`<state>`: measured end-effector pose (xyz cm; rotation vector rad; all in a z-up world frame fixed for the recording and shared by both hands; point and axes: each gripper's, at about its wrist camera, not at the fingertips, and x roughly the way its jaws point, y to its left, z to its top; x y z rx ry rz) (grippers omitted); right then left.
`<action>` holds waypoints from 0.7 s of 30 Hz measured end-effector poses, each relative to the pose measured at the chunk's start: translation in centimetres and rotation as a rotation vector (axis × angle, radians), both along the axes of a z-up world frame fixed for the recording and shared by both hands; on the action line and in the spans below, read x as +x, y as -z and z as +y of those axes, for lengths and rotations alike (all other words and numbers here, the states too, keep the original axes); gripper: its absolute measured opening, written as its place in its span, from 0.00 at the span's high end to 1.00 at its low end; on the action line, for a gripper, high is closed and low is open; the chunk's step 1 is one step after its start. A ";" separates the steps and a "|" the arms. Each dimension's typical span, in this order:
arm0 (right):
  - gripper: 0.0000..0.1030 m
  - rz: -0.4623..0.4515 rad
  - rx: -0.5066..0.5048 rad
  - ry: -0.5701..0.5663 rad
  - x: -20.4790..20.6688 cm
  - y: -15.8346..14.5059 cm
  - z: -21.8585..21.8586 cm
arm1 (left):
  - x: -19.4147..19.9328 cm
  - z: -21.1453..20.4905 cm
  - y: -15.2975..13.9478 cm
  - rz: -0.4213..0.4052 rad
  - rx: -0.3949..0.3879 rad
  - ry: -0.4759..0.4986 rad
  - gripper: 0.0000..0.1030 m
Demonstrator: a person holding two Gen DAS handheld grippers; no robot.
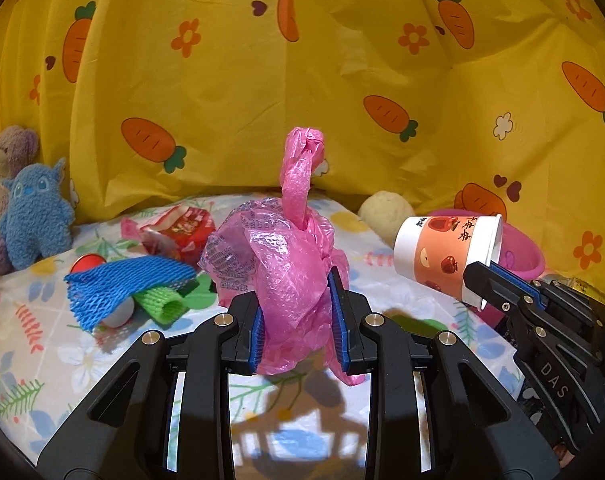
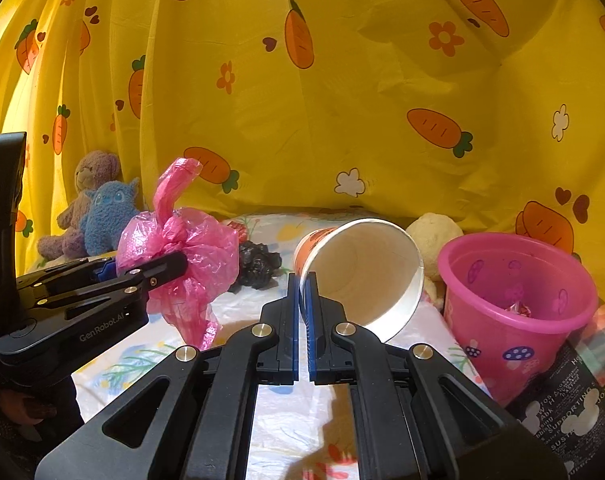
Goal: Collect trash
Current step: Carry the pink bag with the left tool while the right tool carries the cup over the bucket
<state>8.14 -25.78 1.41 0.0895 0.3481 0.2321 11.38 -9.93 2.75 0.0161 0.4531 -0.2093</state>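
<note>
My left gripper is shut on a crumpled pink plastic bag, held above the flowered tablecloth; the same pink bag hangs from the left gripper in the right wrist view. My right gripper is shut on the rim of a paper cup printed with apples, tilted on its side with its mouth toward the camera. In the left wrist view the paper cup sits at the right gripper. A pink plastic bin with some trash inside stands just right of the cup.
On the cloth at the left lie a blue foam net, a green foam sleeve, a red wrapper and a red ball. A black crumpled bag lies behind. Plush toys and a cream plush rest against the yellow carrot curtain.
</note>
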 end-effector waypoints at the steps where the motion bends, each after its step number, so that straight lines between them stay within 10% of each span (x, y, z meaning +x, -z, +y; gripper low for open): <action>1: 0.96 -0.003 0.000 0.012 0.0 -0.1 -0.5 | 0.1 -0.6 -0.1 -0.002 0.004 0.008 0.74; 21: 0.96 -0.027 -0.002 0.302 1.6 -1.1 -12.3 | 4.9 -14.8 -2.5 -0.076 -0.028 0.311 0.74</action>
